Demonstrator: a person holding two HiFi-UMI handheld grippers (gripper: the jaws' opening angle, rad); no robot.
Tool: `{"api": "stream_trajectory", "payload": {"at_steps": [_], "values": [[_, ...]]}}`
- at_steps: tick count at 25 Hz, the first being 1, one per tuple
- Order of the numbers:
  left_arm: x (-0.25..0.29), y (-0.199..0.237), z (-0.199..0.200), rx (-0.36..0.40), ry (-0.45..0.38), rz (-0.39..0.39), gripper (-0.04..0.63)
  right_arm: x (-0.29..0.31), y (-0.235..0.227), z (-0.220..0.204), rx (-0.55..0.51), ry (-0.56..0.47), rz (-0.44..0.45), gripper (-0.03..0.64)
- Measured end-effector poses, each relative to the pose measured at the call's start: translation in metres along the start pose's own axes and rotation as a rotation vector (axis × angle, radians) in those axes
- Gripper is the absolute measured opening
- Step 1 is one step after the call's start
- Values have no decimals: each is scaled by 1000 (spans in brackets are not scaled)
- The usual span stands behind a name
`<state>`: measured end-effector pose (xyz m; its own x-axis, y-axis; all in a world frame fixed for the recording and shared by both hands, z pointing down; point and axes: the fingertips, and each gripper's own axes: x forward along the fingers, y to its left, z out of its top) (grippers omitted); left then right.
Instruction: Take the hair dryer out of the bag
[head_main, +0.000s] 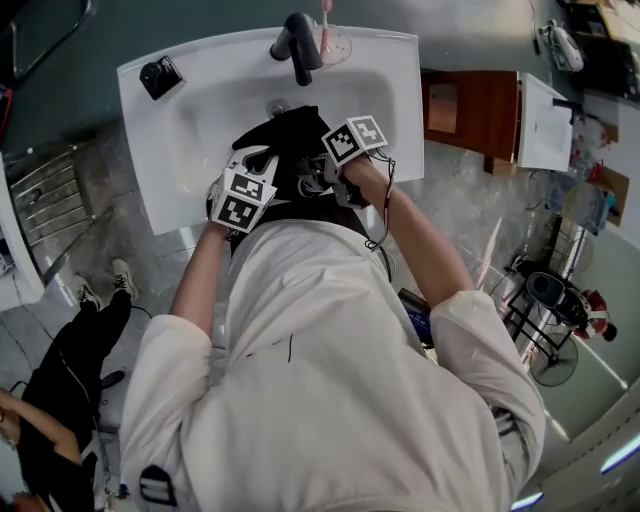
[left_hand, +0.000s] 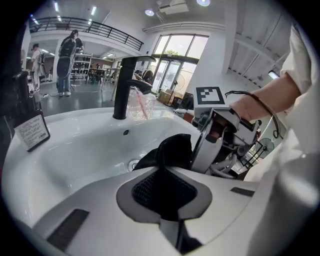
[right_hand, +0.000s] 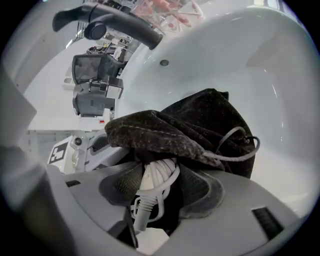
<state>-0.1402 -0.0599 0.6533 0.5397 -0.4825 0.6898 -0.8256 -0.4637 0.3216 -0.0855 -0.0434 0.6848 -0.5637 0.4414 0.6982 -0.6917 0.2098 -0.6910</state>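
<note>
Of the hair dryer only its white cord (right_hand: 159, 170) shows, a coiled bundle poking out from under the mouth of the black bag (right_hand: 200, 125); the rest is hidden inside. The right hand-held gripper (right_hand: 161, 192) has this coil between its fairly wide-set jaws, the pads close against it. The bag lies slumped in the basin of the white sink (head_main: 200, 90), its grey drawstring (right_hand: 240, 150) looped loose. The left hand-held gripper (left_hand: 162, 192), jaws nearly together, pinches a fold of the bag's fabric. A black faucet (head_main: 298, 45) stands behind.
</note>
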Motion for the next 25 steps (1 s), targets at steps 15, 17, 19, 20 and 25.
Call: {"api": "stream_trajectory", "payload": {"at_steps": [15, 17, 19, 20, 25], "values": [[3, -5, 20, 116, 60, 165, 49, -41, 7, -12, 60, 36, 225, 216], [3, 2, 19, 84, 76, 204, 48, -46, 3, -15, -72, 59, 129, 216], [3, 10, 20, 47, 75, 225, 46, -52, 3, -15, -170, 63, 66, 216], [3, 13, 22, 25, 68, 227, 48, -55, 4, -14, -190, 58, 57, 216], [4, 20, 31, 17, 44, 238, 46, -77, 2, -6, -45, -11, 173, 203]]}}
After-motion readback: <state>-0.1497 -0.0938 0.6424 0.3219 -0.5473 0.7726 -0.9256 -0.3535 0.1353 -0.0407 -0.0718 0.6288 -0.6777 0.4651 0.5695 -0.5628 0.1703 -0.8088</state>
